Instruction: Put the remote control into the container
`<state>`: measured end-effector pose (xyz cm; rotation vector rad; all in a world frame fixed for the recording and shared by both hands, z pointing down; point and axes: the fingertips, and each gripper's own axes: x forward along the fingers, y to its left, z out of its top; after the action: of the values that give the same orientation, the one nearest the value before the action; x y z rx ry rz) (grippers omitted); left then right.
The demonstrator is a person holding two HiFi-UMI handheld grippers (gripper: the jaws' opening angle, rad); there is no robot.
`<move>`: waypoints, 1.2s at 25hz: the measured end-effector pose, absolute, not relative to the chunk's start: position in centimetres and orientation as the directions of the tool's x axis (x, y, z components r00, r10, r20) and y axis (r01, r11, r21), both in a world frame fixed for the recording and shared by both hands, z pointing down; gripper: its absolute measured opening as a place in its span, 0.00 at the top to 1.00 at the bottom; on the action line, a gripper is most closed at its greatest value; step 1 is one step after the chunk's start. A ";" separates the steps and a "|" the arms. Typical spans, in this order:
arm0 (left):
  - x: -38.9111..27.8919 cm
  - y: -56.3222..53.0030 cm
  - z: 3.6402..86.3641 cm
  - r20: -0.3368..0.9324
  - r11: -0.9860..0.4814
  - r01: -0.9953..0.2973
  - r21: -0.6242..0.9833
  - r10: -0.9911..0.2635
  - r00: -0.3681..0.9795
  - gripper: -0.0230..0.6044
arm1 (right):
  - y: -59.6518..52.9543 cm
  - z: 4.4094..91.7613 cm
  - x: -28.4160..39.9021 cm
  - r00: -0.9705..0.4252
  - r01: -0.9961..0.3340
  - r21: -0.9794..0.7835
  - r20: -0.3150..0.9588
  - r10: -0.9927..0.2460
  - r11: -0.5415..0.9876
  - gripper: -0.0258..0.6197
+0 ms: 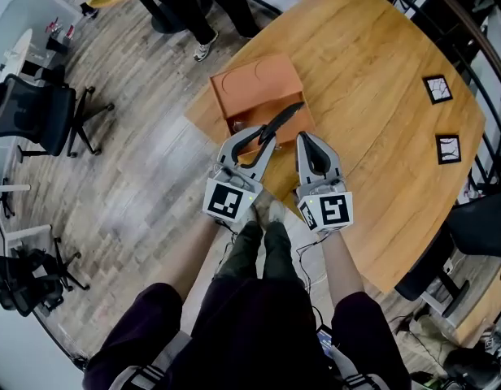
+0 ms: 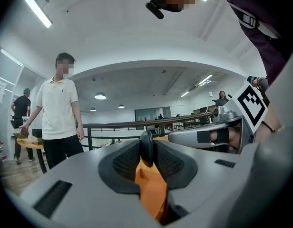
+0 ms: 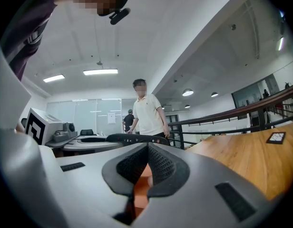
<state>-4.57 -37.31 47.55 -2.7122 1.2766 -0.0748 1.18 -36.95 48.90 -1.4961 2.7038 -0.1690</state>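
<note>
1. Nearest the camera were the person's legs in dark trousers, with both grippers held out just ahead of them.
2. The left gripper was clamped on the remote. In the left gripper view its jaws pressed on either side of the remote's thin black end.
3. The remote stuck out past the jaws at a slant, above the near part of the orange container. Whether it touched the container could not be told.
4. The right gripper hovered just beside the left one, to its right. Its jaws were closed tip to tip with nothing between them, and orange showed through the gap below the pads in its own view.
5. The container sat near a corner of the wooden surface, close to the edge.
6. Two square cards lay on the far right of the surface, well apart from the container.
7. A black office chair stood on the floor to the left.
8. A bystander in a pale shirt stood beyond the surface.
</note>
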 end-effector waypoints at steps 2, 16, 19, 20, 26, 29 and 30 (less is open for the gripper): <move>-4.5 -37.9 49.3 0.008 -0.643 -0.751 -0.146 -0.760 0.649 0.82 | -37.3 50.6 1.1 -0.521 -0.847 -0.141 0.034 -0.853 0.512 0.93; -3.6 -40.5 56.9 0.239 -0.738 -0.602 -0.306 -0.671 0.702 0.82 | -38.7 54.4 0.6 -0.491 -0.865 -0.166 0.088 -0.867 0.473 0.93; -3.1 -41.5 59.4 0.333 -0.777 -0.516 -0.360 -0.624 0.707 0.82 | -38.8 55.1 0.8 -0.485 -0.869 -0.169 0.100 -0.869 0.465 0.93; -2.9 -41.8 60.2 0.362 -0.789 -0.495 -0.365 -0.610 0.705 0.82 | -38.9 55.2 0.9 -0.482 -0.870 -0.172 0.103 -0.870 0.462 0.93; -1.6 -43.2 63.3 0.495 -0.834 -0.410 -0.369 -0.550 0.673 0.82 | -39.4 55.9 1.4 -0.474 -0.874 -0.178 0.113 -0.873 0.451 0.93; -1.3 -43.4 64.5 0.555 -0.853 -0.397 -0.340 -0.522 0.648 0.82 | -39.7 56.2 1.9 -0.465 -0.878 -0.183 0.116 -0.877 0.442 0.93; -1.3 -43.5 64.7 0.564 -0.854 -0.403 -0.330 -0.521 0.641 0.82 | -39.7 56.2 2.0 -0.464 -0.879 -0.183 0.116 -0.878 0.440 0.93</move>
<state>-1.26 -43.50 64.70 -2.6854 0.7625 -1.0049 2.04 -39.73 56.23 -1.6283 2.6692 -0.3436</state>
